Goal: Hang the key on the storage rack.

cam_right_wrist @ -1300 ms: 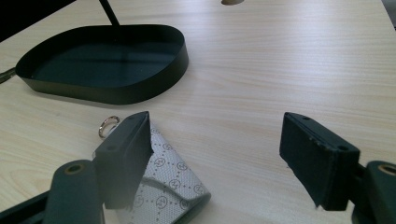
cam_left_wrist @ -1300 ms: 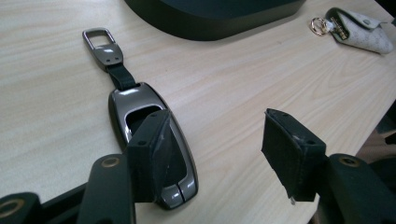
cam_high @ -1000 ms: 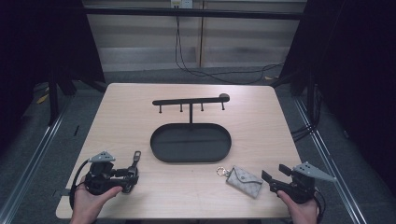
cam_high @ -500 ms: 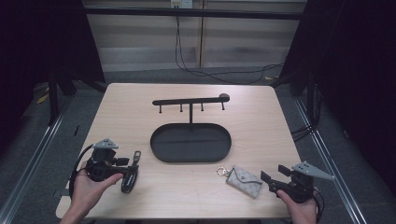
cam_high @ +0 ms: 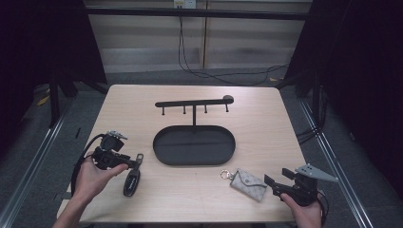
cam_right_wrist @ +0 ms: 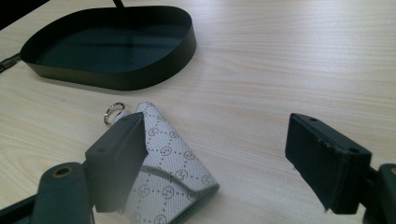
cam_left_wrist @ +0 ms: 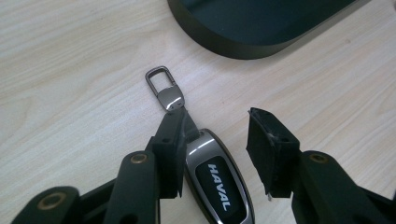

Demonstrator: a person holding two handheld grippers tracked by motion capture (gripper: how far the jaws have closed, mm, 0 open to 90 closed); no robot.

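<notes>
Black left hand-held gripper (cam_left_wrist: 217, 154) — spread, astride key fob (cam_left_wrist: 219, 186)

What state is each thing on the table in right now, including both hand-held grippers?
Left hand-held gripper: open, jaws straddling the car key.
Right hand-held gripper: open, one jaw over the pouch.
Car key: flat on the table, not gripped, clip pointing at the tray.
Key pouch: lying flat, flap closed, ring toward the tray.
Oval tray: empty.
Hook rack: upright, nothing hanging.
</notes>
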